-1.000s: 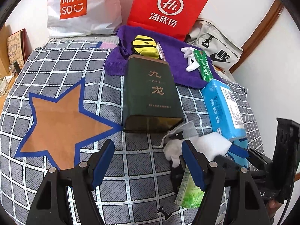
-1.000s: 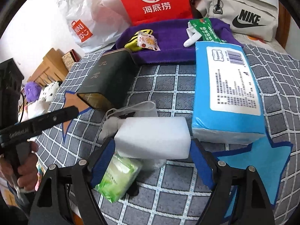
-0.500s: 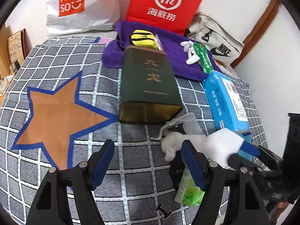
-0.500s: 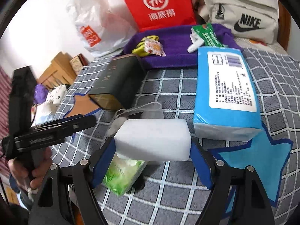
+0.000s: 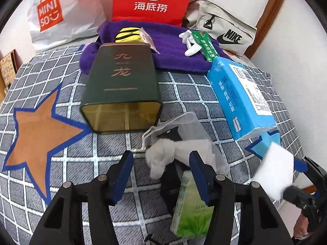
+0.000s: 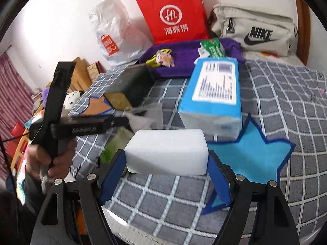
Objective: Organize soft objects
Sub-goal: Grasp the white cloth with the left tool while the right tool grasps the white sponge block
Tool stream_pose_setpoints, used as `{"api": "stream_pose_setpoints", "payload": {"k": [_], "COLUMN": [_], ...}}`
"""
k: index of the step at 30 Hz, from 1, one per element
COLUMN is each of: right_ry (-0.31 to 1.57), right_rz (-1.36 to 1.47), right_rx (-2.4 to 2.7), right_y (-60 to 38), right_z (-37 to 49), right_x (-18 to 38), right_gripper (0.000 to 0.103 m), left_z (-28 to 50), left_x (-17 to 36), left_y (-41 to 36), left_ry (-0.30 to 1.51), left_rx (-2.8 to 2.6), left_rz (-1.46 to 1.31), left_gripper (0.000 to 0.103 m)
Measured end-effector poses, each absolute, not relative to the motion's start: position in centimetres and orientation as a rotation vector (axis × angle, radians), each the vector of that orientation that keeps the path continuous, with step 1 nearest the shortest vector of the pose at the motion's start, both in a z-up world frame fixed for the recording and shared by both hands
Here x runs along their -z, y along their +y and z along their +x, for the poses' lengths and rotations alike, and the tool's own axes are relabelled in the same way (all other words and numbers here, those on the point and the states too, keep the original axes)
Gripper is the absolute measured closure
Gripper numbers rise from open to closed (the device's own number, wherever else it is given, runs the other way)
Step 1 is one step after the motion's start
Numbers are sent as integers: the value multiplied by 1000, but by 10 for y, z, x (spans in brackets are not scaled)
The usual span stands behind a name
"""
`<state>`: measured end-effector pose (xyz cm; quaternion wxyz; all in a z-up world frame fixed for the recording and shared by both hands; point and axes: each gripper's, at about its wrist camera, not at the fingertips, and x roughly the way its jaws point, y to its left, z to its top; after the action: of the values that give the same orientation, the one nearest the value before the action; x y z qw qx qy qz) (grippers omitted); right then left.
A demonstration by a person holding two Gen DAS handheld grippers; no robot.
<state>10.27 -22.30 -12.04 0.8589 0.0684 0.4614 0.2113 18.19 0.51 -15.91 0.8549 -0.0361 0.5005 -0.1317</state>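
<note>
The right gripper (image 6: 166, 160), a black two-finger frame with blue pads, points steeply downward and clamps a white rectangular foam block (image 6: 166, 151) between both pads. The left gripper (image 5: 161, 176), of the same black-and-blue build, also tilts steeply downward; its jaws are closing, and a crumpled white cloth wad (image 5: 161, 159) lies between them without either pad pressing it. A bare hand (image 6: 51, 159) grips the left gripper's handle.

The right gripper (image 6: 166, 161) clamps a white rectangular foam sponge (image 6: 166, 150) between its blue pads above the grey checked bedspread (image 6: 286, 106). Just behind lies a blue plastic-wrapped tissue pack (image 6: 214, 94); a light-blue star patch (image 6: 251, 153) lies to the right.
</note>
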Motion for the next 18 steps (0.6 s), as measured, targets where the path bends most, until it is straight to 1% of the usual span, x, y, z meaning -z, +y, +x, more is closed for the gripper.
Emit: {"api": "stream_pose_setpoints", "payload": {"k": [3, 5, 6, 8, 9, 11, 14, 18], "right_ry": [964, 967, 970, 977, 982, 987, 979, 971], "right_rz": [136, 140, 145, 152, 156, 166, 156, 164], "right_rx": [-416, -396, -390, -382, -381, -385, -385, -380], "right_y": [-233, -240, -243, -246, -248, -248, -247, -248], "right_z": [102, 103, 105, 107, 108, 109, 109, 106], "right_x": [129, 135, 138, 143, 146, 149, 151, 149], "right_gripper": [24, 24, 24, 24, 24, 24, 24, 24], "left_z": [186, 188, 189, 190, 191, 191, 188, 183], "left_x": [165, 168, 169, 171, 172, 172, 168, 158], "left_y": [2, -1, -3, -6, -7, -7, -5, 0], "left_ry": [1070, 1077, 1079, 1073, 1073, 1068, 1055, 1028], "left_rx": [280, 290, 292, 282, 277, 270, 281, 280], "left_rz": [-79, -88, -88, -77, -69, -67, -76, -94], "left_gripper": [50, 57, 58, 66, 67, 76, 78, 78]}}
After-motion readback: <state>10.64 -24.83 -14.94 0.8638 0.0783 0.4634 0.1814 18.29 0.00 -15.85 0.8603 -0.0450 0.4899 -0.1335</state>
